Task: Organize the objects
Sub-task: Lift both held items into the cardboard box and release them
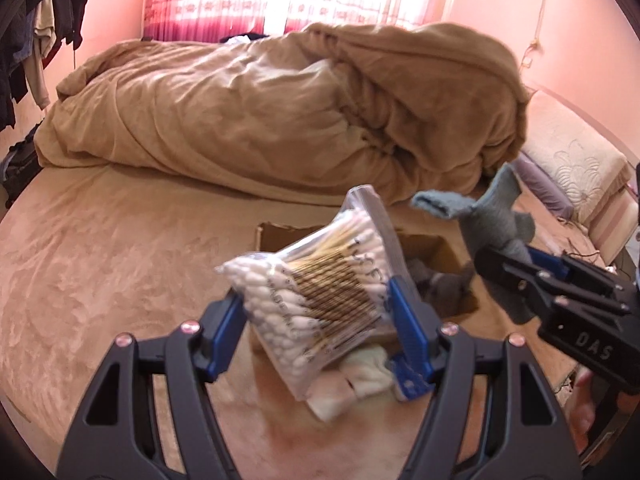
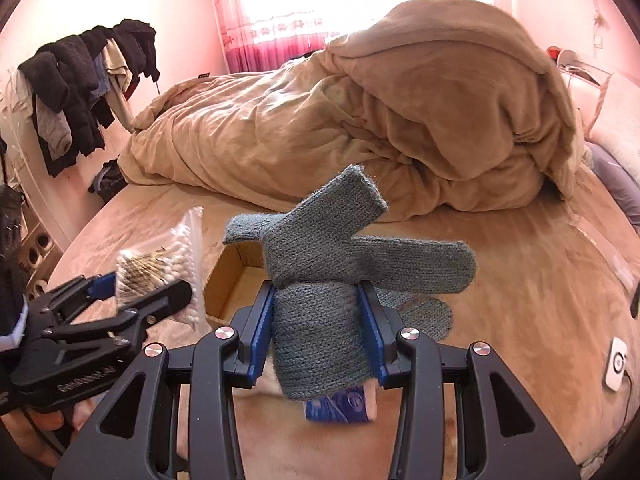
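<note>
Left wrist view: the left claw (image 1: 320, 316) is clamped on a cotton-swab bag (image 1: 320, 280) above the cardboard box (image 1: 432, 248) at lower centre; the right claw (image 2: 320, 324) grips a grey glove (image 2: 320, 264). Neither is boxed yet; another grey item already lies inside.

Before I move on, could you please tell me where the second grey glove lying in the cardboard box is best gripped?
Judging by the right wrist view, take the grey glove in the box across its flat palm from above. It lies limp on the floor of the cardboard box, whose walls probably block a sideways approach. Both grippers are currently full.
</note>
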The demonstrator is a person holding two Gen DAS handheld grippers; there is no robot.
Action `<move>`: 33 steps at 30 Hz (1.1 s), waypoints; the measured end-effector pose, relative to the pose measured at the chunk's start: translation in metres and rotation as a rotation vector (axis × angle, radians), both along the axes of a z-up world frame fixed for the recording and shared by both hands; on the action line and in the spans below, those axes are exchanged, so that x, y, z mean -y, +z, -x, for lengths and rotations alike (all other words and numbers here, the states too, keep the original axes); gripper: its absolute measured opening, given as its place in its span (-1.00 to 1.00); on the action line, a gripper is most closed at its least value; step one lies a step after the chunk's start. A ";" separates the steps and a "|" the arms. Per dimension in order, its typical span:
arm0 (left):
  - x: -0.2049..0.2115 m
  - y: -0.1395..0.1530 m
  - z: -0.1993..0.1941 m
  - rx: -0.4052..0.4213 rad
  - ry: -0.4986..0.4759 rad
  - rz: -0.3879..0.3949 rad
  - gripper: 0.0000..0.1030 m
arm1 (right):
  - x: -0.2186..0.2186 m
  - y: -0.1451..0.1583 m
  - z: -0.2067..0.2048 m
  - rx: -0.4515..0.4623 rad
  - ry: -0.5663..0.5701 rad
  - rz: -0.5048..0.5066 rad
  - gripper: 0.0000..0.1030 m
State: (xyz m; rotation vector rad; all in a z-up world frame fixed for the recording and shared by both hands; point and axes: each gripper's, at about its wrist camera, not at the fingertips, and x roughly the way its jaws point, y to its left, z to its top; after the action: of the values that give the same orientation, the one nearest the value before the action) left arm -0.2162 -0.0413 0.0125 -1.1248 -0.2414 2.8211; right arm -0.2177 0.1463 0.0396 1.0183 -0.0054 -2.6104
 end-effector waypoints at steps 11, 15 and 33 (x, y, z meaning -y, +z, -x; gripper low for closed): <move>0.011 -0.057 0.062 0.099 0.008 0.050 0.34 | 0.026 -0.058 0.061 0.111 0.023 0.014 -0.17; 0.009 -0.077 0.073 0.141 0.002 0.073 0.34 | 0.030 -0.080 0.077 0.156 0.028 0.021 -0.17; 0.010 -0.068 0.057 0.136 0.050 0.113 0.39 | 0.029 -0.090 0.078 0.166 0.052 0.052 0.22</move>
State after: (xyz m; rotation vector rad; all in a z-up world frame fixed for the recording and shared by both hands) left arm -0.2732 -0.0515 -0.0553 -1.3557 -0.1226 2.8362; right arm -0.2957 0.1171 -0.0501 1.1966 -0.0844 -2.4590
